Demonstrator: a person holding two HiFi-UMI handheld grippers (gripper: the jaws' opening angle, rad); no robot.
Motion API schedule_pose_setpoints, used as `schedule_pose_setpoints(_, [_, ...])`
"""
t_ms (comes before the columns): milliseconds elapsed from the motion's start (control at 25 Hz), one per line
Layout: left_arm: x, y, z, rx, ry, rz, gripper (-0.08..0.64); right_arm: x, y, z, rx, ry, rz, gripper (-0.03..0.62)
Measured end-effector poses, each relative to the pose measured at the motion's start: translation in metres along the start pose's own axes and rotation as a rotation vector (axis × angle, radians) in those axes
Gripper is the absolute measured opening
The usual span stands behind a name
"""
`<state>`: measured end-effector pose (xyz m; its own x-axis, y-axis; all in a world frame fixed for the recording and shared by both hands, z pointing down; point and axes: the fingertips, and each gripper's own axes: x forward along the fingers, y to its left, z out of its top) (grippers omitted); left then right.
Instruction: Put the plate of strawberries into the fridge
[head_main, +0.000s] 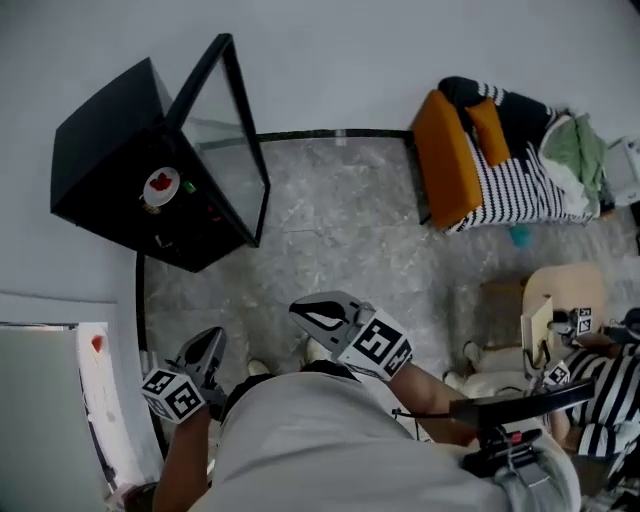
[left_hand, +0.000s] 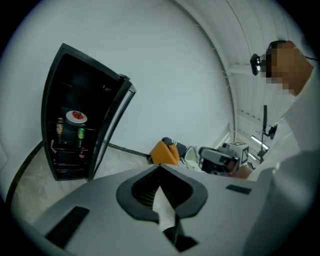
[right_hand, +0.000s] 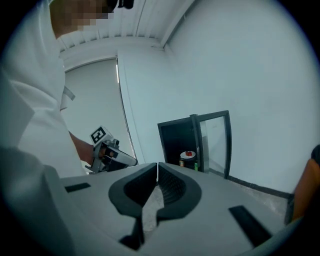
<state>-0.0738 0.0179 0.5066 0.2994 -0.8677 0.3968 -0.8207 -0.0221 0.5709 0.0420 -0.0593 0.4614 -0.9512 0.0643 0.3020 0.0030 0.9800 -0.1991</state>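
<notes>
Head view: the white round plate of red strawberries (head_main: 161, 185) sits on a shelf inside the black glass-doored fridge (head_main: 100, 150); the fridge door stands open.

Left gripper view: the left gripper (left_hand: 160, 167) has its jaws closed together, with nothing between them.

Right gripper view: the right gripper (right_hand: 156, 167) has its jaws likewise together and empty.

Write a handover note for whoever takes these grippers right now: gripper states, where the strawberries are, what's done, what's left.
Left gripper: shut, empty.
Right gripper: shut, empty.
Both are held back from the fridge, touching nothing.
Plate of strawberries: on a shelf inside the fridge.
Done: the plate is in the fridge.
Left: the glass door stands wide open, so it probably needs closing.
</notes>
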Motion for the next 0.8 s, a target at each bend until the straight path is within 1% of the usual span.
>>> schedule_pose_setpoints(40, [-0.002, -0.013, -0.003, 0.021, 0.002, -0.027, 0.012, -0.001, 0.007, 0.0, -0.015, 0.002, -0.006, 0.023])
schedule_pose_setpoints(120, [-0.005, -0.031, -0.008, 0.055, 0.012, -0.077, 0.012, -0.001, 0.02, 0.0, -0.014, -0.001, -0.008, 0.022])
schedule_pose_setpoints(200, [-0.015, -0.045, -0.01, 0.064, 0.017, -0.117, 0.012, 0.004, 0.036, -0.002, -0.008, -0.004, 0.0, 0.021])
schedule_pose_setpoints(360, [-0.047, -0.065, -0.015, 0.078, 0.015, -0.172, 0.014, 0.011, 0.078, -0.007, -0.003, 0.008, 0.005, 0.021])
schedule_pose_setpoints(480, [-0.078, -0.071, -0.02, 0.078, 0.01, -0.195, 0.012, 0.016, 0.114, -0.008, 0.003, 0.019, 0.018, 0.021])
schedule_pose_setpoints(640, [-0.122, -0.064, -0.036, 0.079, 0.005, -0.203, 0.012, 0.029, 0.158, -0.013, 0.008, 0.029, 0.012, 0.021])
schedule_pose_setpoints(800, [-0.163, -0.064, -0.055, 0.057, 0.011, -0.213, 0.012, 0.033, 0.207, -0.011, -0.007, 0.038, 0.023, 0.021])
